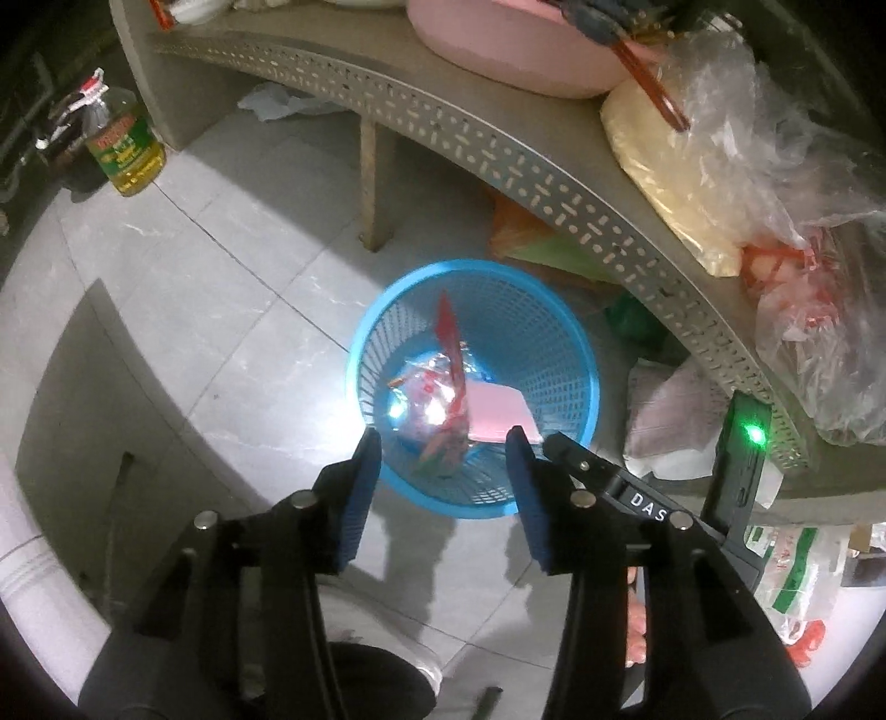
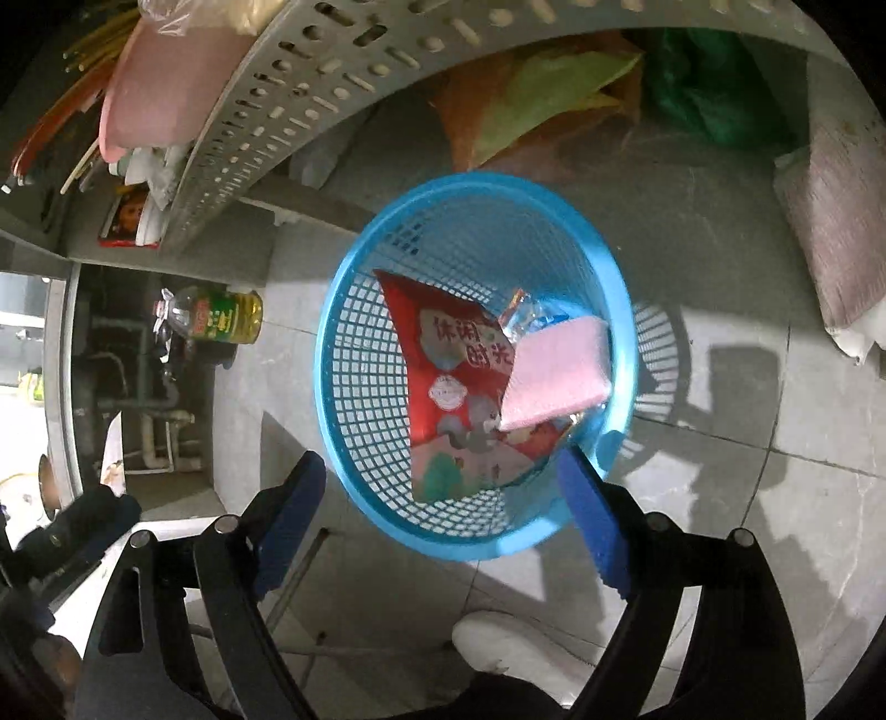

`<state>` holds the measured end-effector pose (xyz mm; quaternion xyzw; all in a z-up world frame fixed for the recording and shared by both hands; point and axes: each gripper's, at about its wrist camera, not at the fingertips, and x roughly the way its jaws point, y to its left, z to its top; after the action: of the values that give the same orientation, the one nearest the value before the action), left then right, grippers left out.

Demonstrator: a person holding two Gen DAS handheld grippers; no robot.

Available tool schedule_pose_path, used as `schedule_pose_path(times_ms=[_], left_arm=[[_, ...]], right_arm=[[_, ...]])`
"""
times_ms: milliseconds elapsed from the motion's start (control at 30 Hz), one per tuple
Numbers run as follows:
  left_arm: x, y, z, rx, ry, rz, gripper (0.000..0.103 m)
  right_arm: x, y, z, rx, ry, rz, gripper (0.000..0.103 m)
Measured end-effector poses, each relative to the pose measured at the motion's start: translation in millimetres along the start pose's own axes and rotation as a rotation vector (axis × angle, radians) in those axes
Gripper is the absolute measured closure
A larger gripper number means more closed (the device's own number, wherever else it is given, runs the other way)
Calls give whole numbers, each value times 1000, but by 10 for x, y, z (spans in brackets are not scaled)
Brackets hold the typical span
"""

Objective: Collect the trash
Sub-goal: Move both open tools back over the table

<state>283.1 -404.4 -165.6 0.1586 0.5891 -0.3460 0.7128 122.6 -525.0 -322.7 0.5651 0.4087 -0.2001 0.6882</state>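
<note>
Shelf (image 1: 498, 149): grey, perforated edge, above the floor.
Basket (image 2: 343, 354): blue mesh, upright on the tiles, mouth up.
Snack bag (image 2: 443, 360): red, inside the basket, long axis leaning against the wall.
Pink pad (image 2: 554, 371): overlapping the bag.
Left gripper (image 1: 443, 459): released, empty.
Right gripper (image 2: 437, 482): released, empty.

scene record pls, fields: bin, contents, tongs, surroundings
bin: blue mesh basket on tiled floor, beside the shelf
contents: red snack bag, pink sponge lying on it, shiny wrapper underneath
left tongs: open, empty, above the basket
right tongs: open, empty, above the basket
surroundings: oil bottle on floor, pink basin and plastic bags on shelf
</note>
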Motion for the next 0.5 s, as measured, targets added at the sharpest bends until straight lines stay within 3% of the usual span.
schedule_pose_path(times_ms=[200,500], left_arm=[[-282,55,-60,-11,-41,31,52],[-1129,210,-507,-30,-163,-26,44]], right_arm=[[-226,13,-108,-33,-18,11,19],[-575,354,-396,-155,-35,34,19]])
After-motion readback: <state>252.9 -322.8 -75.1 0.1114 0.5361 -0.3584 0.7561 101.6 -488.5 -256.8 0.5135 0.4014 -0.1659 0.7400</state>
